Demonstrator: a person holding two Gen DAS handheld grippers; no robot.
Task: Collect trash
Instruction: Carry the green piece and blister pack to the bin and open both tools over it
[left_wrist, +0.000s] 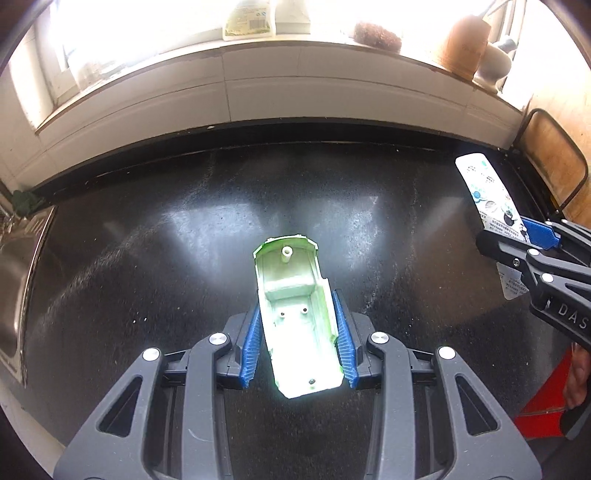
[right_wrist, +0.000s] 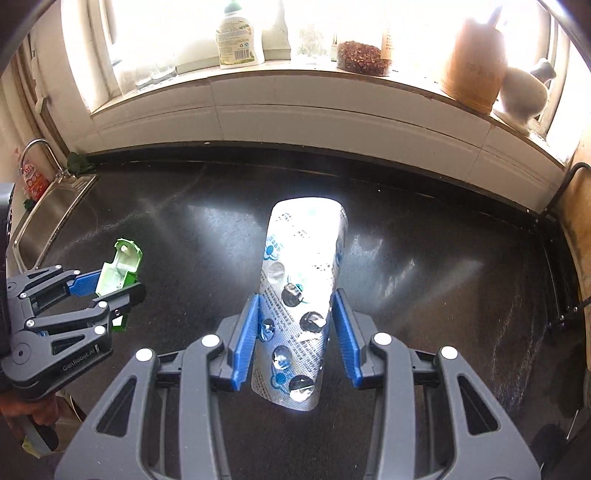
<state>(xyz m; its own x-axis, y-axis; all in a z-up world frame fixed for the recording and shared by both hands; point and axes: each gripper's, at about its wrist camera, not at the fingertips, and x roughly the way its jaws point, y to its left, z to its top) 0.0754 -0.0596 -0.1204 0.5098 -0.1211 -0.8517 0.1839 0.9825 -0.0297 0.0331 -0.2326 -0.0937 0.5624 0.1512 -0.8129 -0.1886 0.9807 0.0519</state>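
Observation:
My left gripper (left_wrist: 297, 301) is shut on a green-edged white plastic shell (left_wrist: 295, 332), its blue pads pressing both long sides. The shell hangs above the black countertop (left_wrist: 147, 258). My right gripper (right_wrist: 296, 295) is shut on a silver blister pack (right_wrist: 303, 251) with popped pockets, which curves upward between the pads. In the right wrist view the left gripper (right_wrist: 118, 284) appears at the left with the plastic shell (right_wrist: 123, 264). In the left wrist view the right gripper (left_wrist: 532, 240) shows at the right edge with the blister pack (left_wrist: 484, 188).
A steel sink (right_wrist: 55, 210) with a tap lies at the counter's left end. The window sill (right_wrist: 295, 92) behind carries a bottle (right_wrist: 238, 40), a bowl of brown bits, a wooden pot and a white figure. A wire rack (left_wrist: 554, 166) stands right; something red (left_wrist: 546, 391) sits below.

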